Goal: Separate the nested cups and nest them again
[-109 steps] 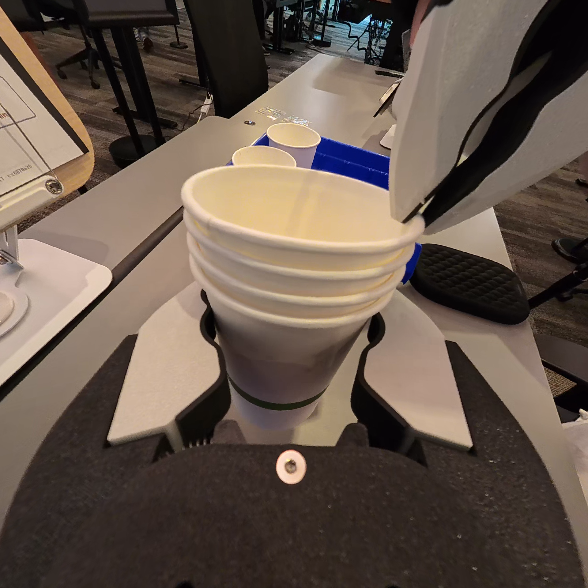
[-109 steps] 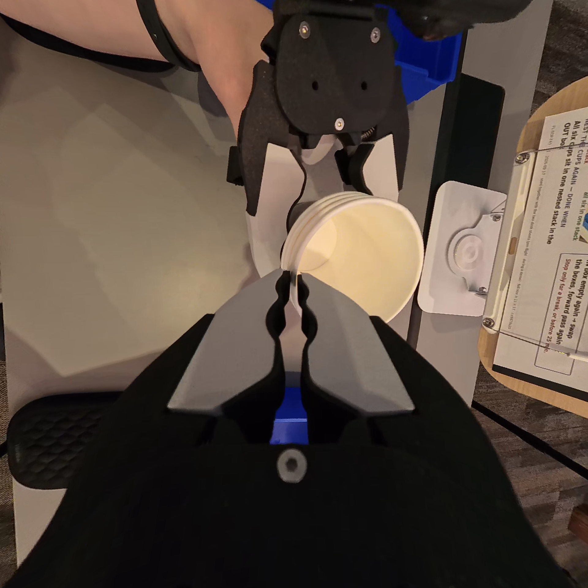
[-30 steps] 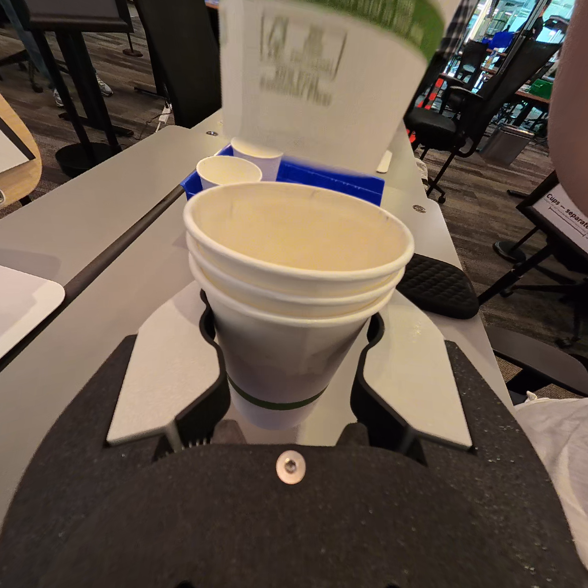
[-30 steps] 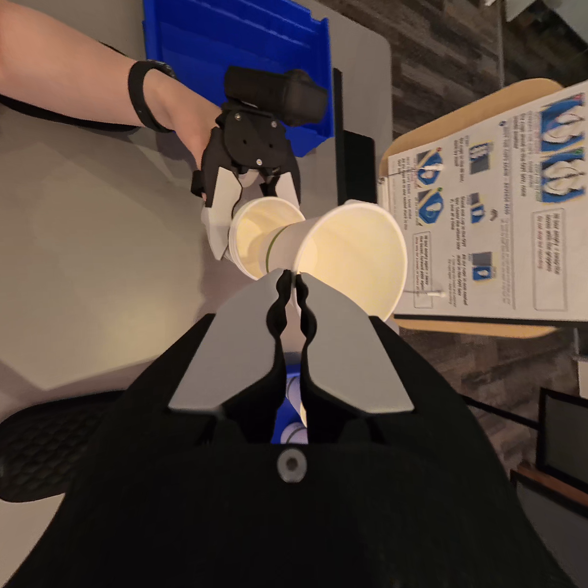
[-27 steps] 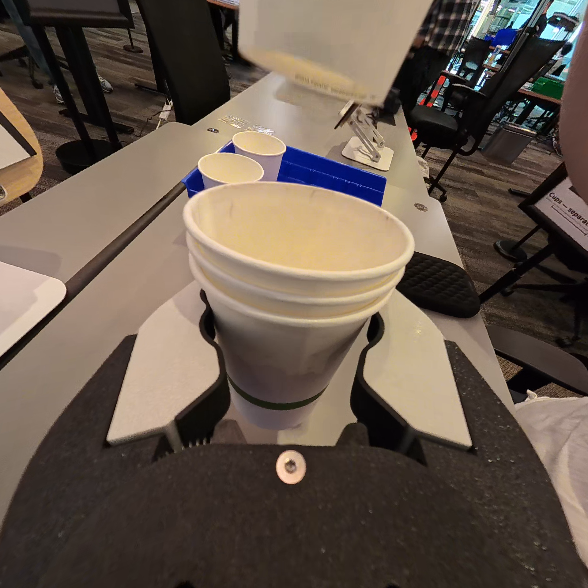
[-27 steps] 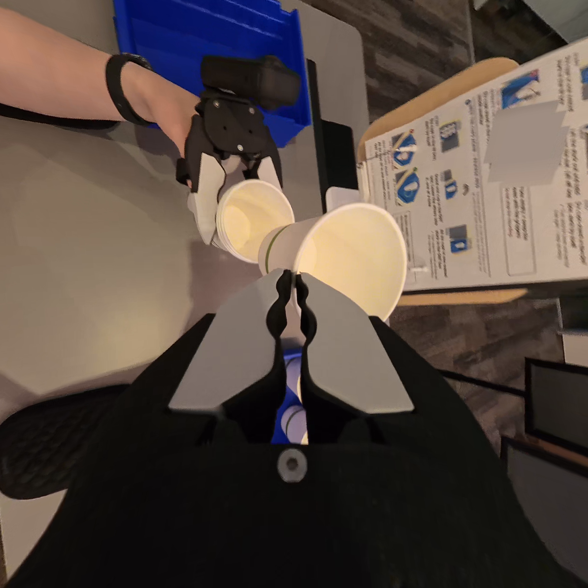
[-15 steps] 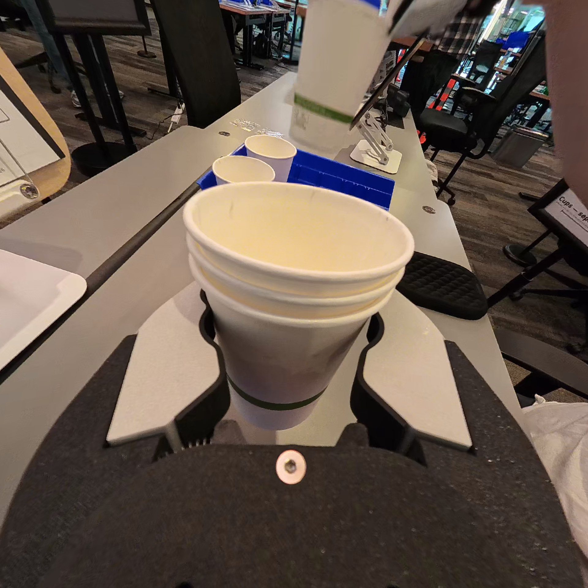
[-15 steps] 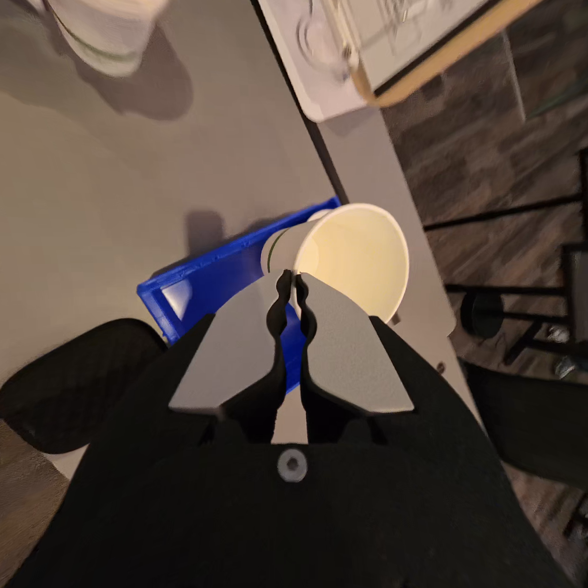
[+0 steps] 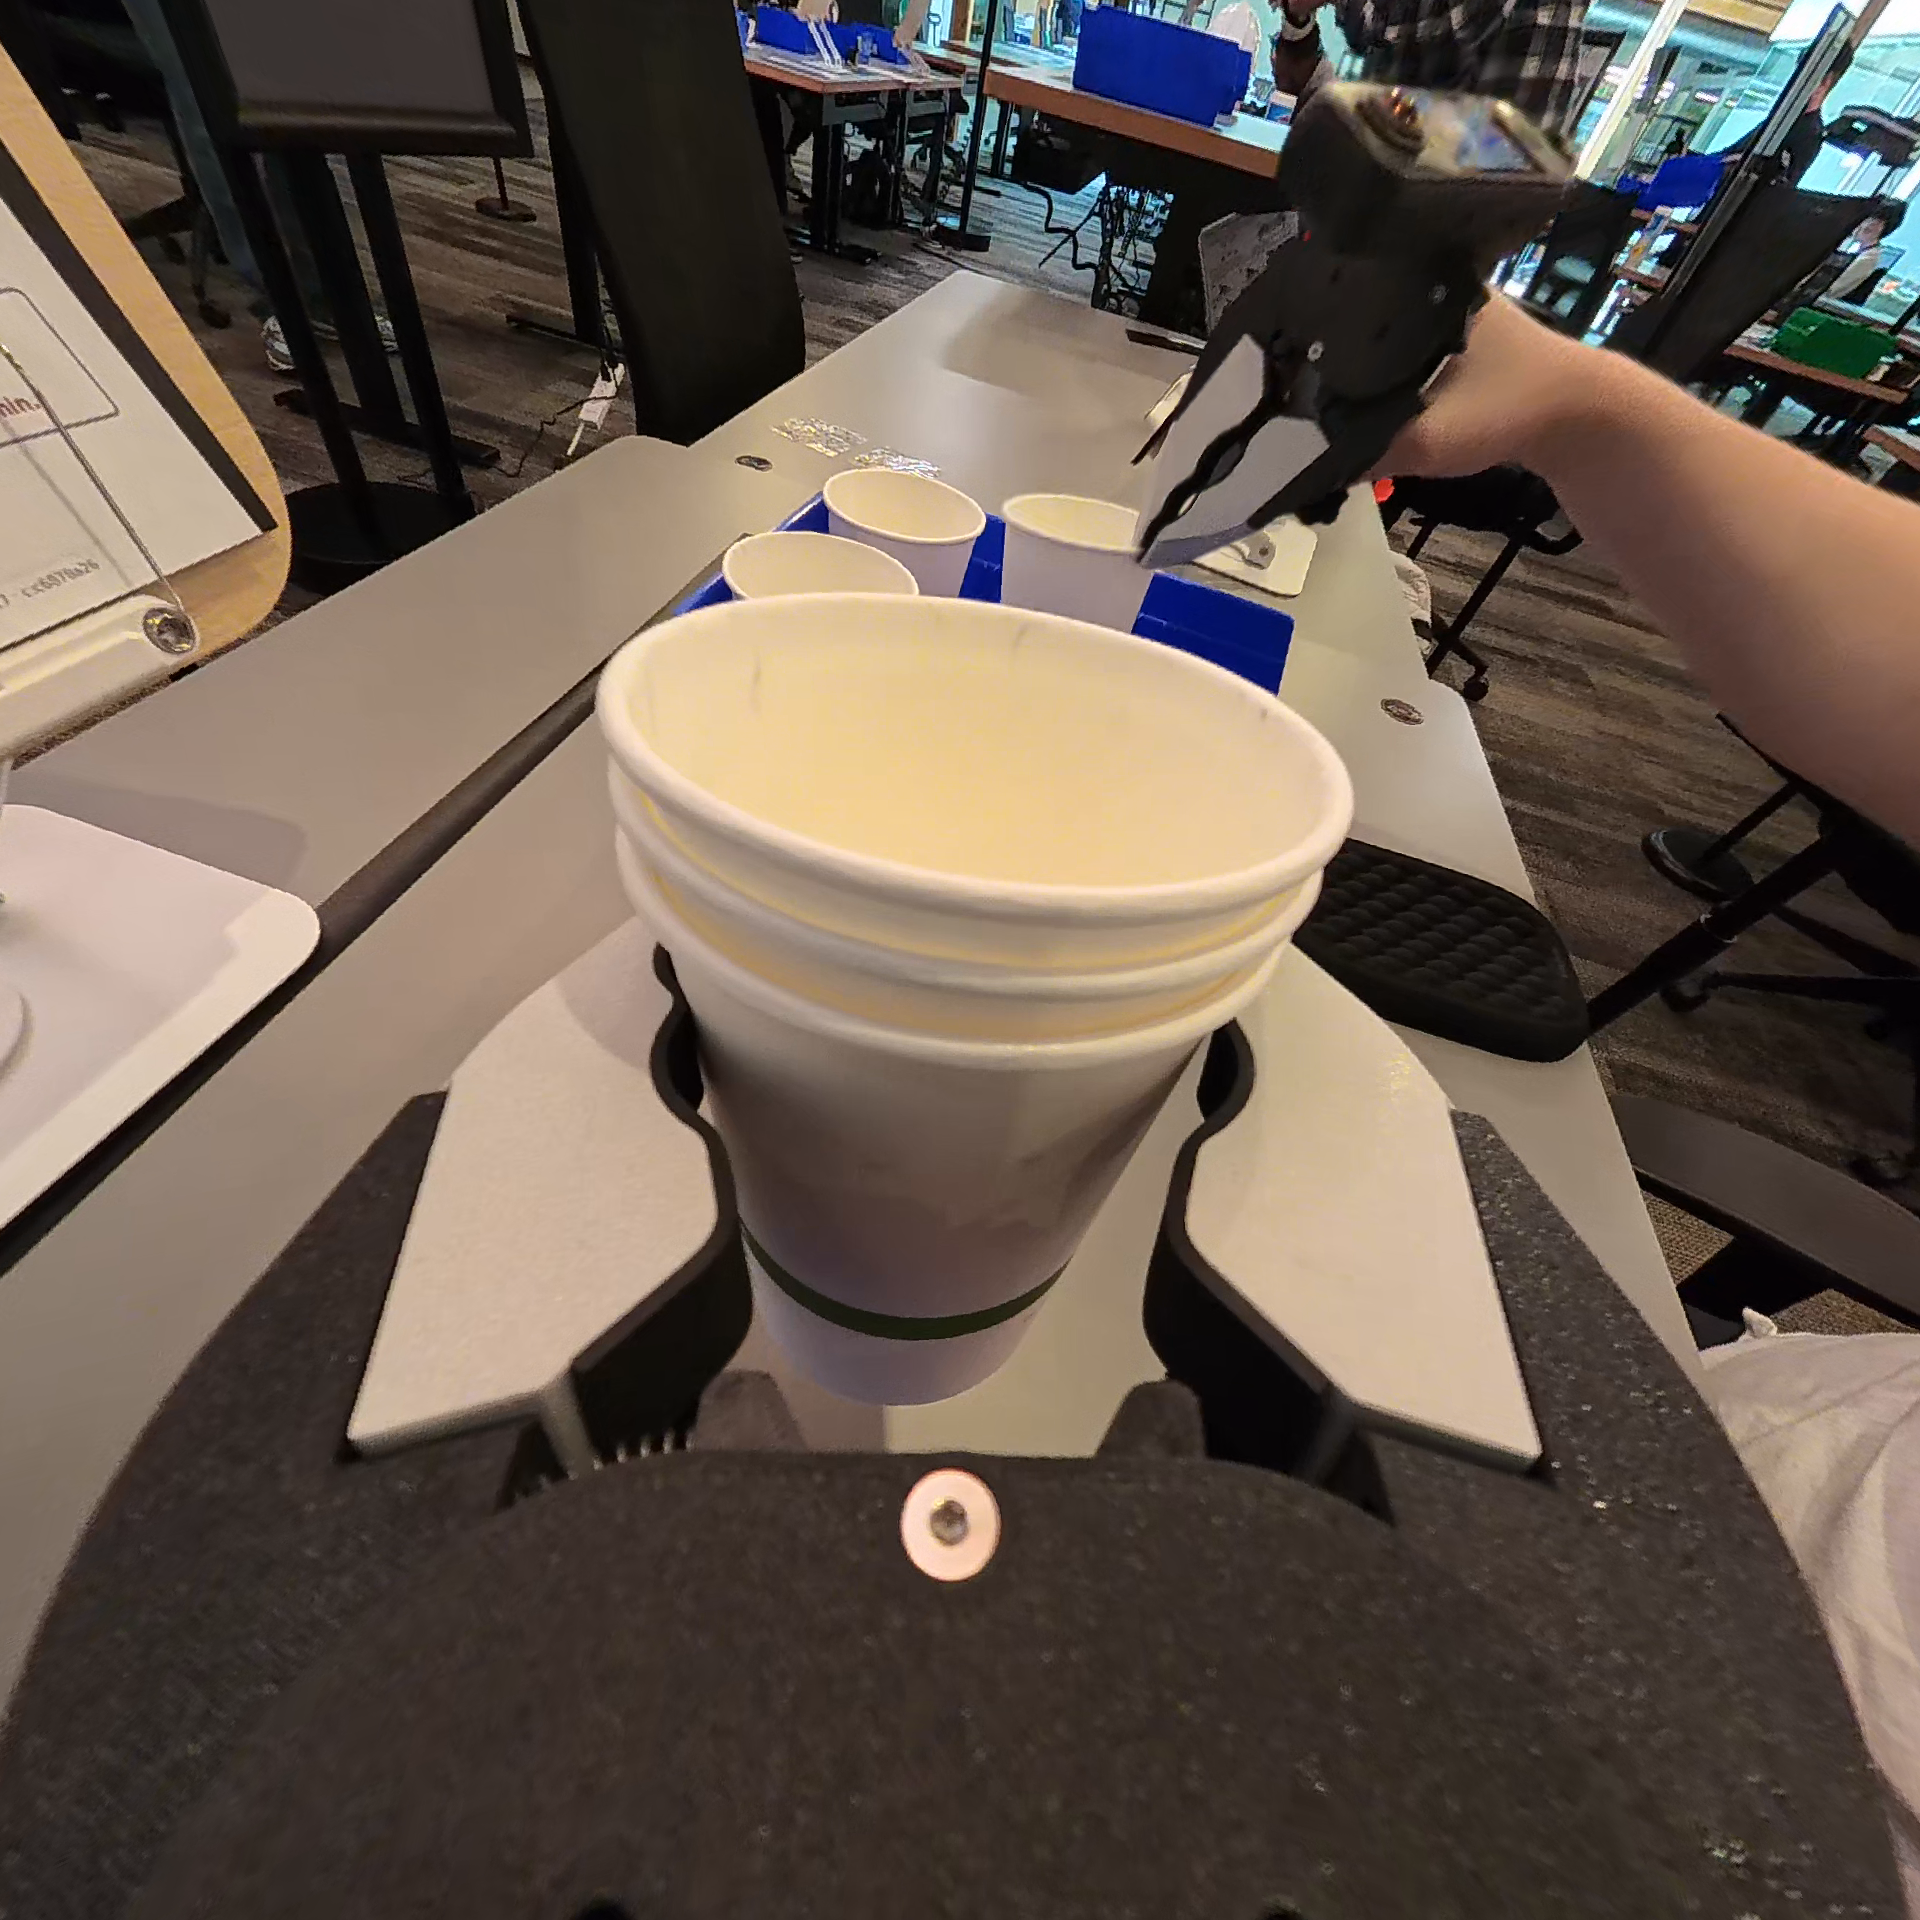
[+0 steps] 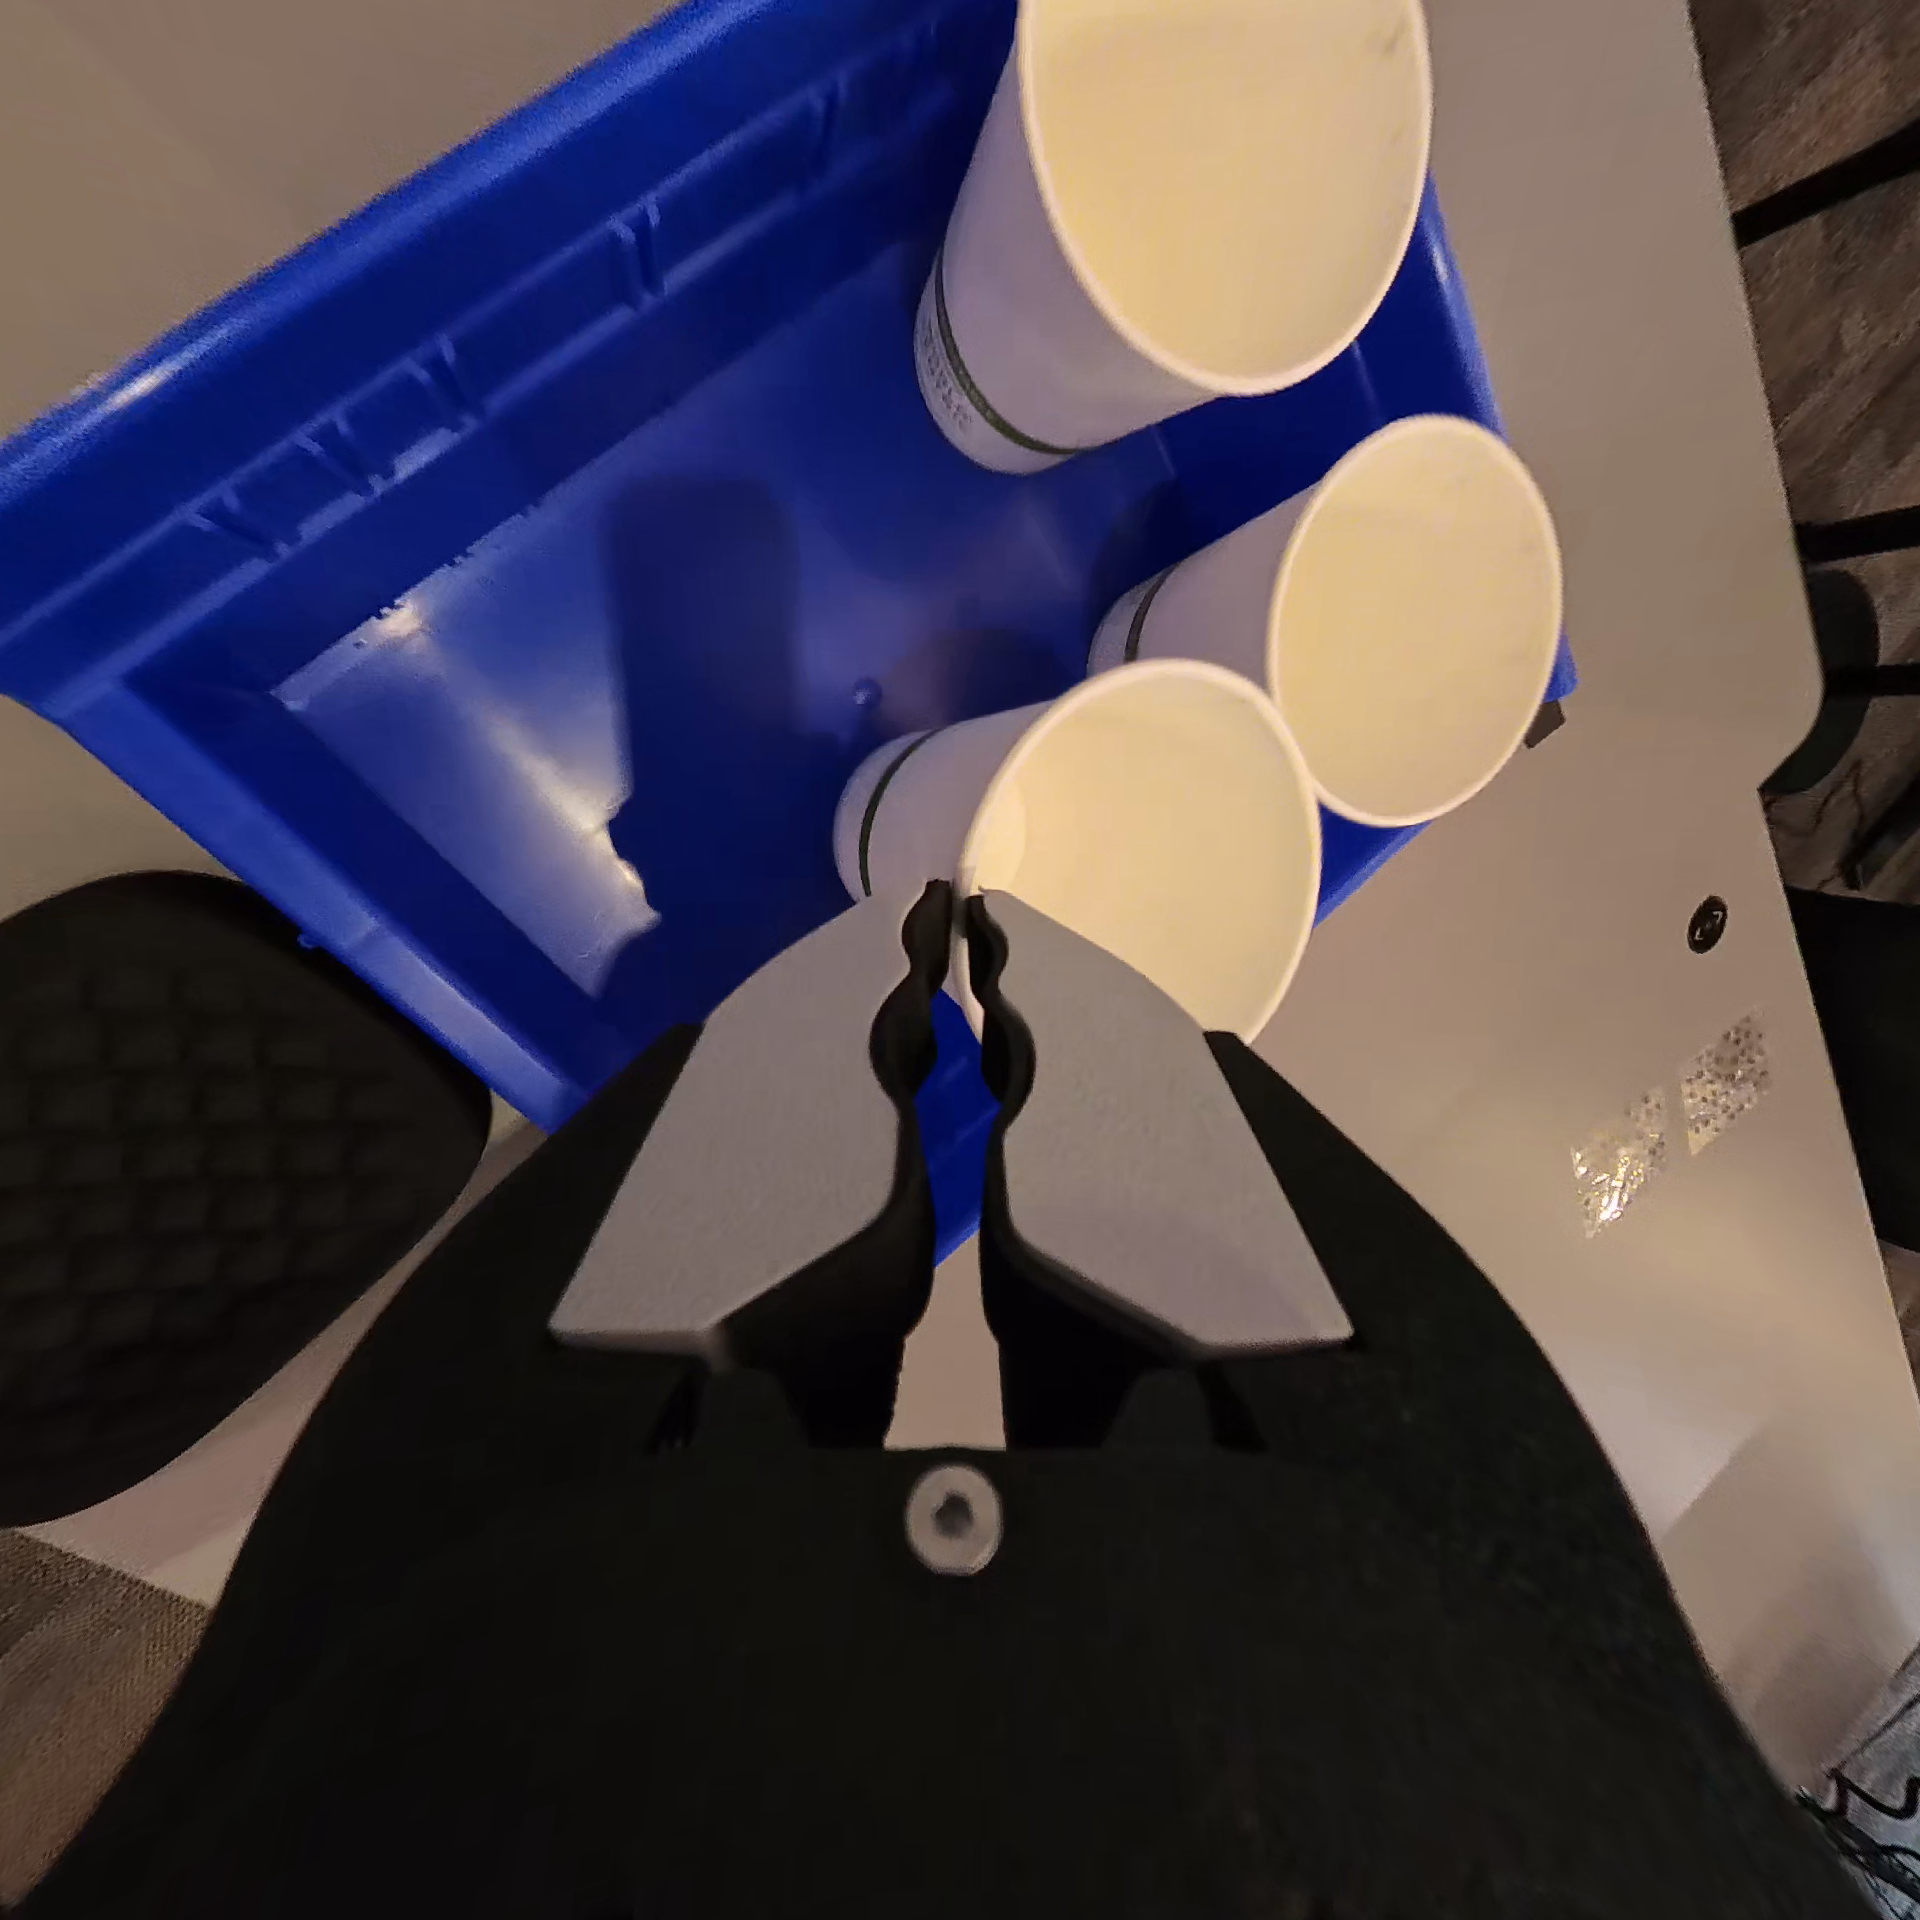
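Your right gripper (image 10: 954, 902) pinches the rim of a third cup (image 10: 1138, 847) inside the blue bin (image 10: 499, 520), two cups (image 10: 1418, 618) just beyond it. Your left gripper (image 9: 951, 1164) clamps the stack (image 9: 961, 914), three cups unseparated; renesting is not begun.

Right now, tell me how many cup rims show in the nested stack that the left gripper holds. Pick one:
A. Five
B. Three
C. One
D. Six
B. In the left wrist view the nested stack shows three rolled rims, one above the other, clamped between the fingers of the left gripper; three other cups stand apart in the blue bin.
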### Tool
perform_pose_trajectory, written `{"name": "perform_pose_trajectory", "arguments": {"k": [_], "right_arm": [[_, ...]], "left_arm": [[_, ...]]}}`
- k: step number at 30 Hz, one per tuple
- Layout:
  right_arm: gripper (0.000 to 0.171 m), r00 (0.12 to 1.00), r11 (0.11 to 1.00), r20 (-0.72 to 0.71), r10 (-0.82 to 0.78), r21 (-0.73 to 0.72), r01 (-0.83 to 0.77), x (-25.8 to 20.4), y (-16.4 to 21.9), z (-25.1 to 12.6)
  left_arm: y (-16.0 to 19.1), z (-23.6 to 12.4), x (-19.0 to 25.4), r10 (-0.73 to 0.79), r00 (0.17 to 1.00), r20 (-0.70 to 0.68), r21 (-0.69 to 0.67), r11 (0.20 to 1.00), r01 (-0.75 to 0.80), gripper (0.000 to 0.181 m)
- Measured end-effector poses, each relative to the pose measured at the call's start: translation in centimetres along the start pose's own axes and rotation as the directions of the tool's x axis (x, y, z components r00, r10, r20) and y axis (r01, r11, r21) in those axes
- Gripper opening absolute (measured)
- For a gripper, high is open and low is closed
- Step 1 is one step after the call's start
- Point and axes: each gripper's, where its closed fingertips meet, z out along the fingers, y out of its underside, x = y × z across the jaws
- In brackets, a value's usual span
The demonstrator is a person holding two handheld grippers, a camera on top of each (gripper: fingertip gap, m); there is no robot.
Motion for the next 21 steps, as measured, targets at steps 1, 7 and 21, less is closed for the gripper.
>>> {"name": "perform_pose_trajectory", "arguments": {"k": [1,7,21], "right_arm": [[0.003,1.000,1.000,0.002,-0.001,-0.007,0.001,-0.1,0.2,0.3],[0.003,1.000,0.999,-0.021,-0.023,-0.049,0.022,0.2,1.0,1.5],[0.003,0.999,0.997,-0.015,-0.048,-0.058,0.047,0.2,1.1,2.4]], "left_arm": [[0.0,0.0,0.0,-0.001,1.000,0.001,0.000,1.000,0.001,0.095],[0.1,0.0,0.0,0.001,1.000,0.000,-0.004,1.000,-0.001,0.095],[0.1,0.1,0.1,0.004,1.000,0.000,-0.008,1.000,-0.004,0.095]]}}
